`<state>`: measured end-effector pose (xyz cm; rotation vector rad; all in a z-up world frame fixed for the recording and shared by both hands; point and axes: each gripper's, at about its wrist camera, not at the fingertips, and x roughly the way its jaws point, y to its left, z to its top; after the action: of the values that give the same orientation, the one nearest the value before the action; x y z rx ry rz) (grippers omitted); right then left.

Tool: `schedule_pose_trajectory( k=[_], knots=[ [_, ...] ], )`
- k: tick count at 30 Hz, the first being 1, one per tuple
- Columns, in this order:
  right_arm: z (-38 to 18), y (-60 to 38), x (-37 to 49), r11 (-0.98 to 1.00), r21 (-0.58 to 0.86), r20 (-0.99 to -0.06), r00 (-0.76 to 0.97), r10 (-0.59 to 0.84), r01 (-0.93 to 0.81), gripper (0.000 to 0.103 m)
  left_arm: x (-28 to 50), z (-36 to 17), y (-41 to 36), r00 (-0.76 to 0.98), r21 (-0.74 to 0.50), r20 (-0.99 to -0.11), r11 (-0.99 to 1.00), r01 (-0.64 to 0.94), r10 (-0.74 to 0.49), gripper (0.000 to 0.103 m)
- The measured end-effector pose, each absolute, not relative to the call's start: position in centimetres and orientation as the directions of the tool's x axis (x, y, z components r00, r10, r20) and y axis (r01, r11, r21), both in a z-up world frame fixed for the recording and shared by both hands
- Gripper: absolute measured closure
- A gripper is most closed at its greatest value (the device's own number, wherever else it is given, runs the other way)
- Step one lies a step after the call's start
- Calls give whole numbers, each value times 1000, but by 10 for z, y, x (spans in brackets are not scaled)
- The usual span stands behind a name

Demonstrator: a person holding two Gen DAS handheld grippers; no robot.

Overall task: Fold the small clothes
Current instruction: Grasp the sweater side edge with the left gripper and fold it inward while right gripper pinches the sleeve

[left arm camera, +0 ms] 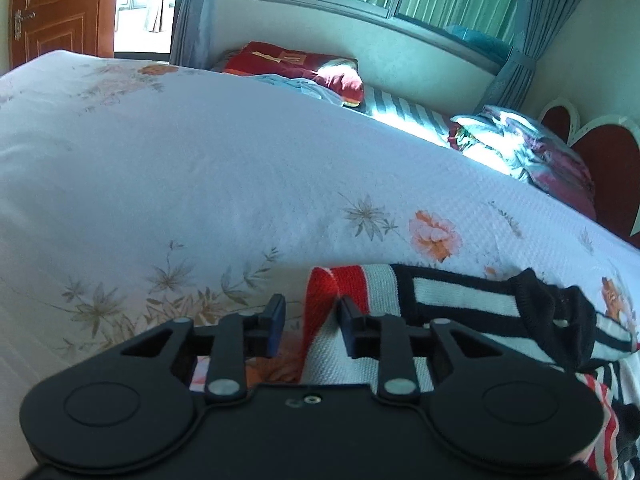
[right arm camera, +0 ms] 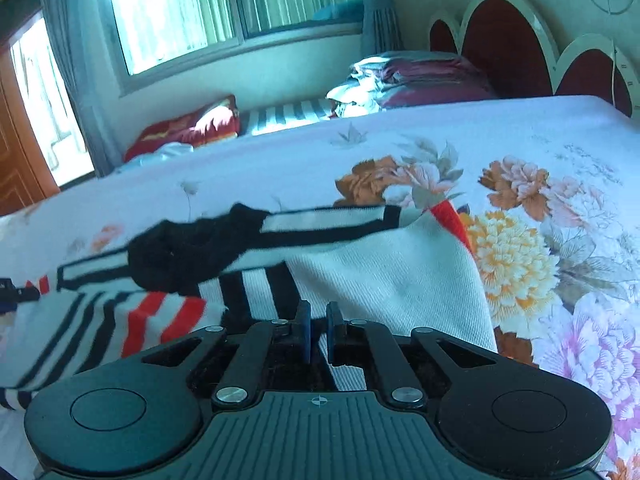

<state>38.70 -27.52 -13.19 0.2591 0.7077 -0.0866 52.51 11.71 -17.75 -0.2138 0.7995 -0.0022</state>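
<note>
Left gripper (left arm camera: 312,320) astride sweater's (left arm camera: 452,296) red edge

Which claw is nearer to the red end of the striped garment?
Left. The left claw has the red end between its open fingers. The right claw is at the white middle of the striped garment, away from it.

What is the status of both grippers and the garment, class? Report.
Left gripper open, straddling the striped garment edge. Right gripper nearly shut over its cloth, grip unclear. Garment rumpled on the bedspread. Nothing obstructing.
</note>
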Motion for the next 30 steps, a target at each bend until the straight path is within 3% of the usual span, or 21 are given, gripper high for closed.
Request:
schedule_pose_trajectory(
  k=[6, 8, 10, 21, 26, 30],
  knots=[
    [-120, -256, 391, 980, 176, -635, 771, 39, 96, 98, 511, -157, 107, 702, -131, -711, 989, -71, -43, 59],
    [-119, -248, 394, 983, 169, -633, 772, 53, 71, 97, 504, -149, 100, 718, -106, -695, 993, -54, -35, 48],
    [-119, -242, 395, 985, 164, -630, 774, 66, 50, 97, 497, -140, 93, 733, -92, -679, 995, -29, -42, 46],
    [-127, -206, 411, 987, 153, -665, 734, 140, -49, 97, 465, -150, 37, 684, -95, -714, 989, 113, -147, 42],
    [-139, -212, 415, 989, 144, -711, 691, 130, -38, 96, 456, -177, 35, 647, -60, -754, 992, 109, -116, 42],
    [-148, -229, 408, 994, 108, -721, 687, 92, -19, 95, 448, -183, 45, 671, -28, -734, 992, 124, -105, 40]
  ],
)
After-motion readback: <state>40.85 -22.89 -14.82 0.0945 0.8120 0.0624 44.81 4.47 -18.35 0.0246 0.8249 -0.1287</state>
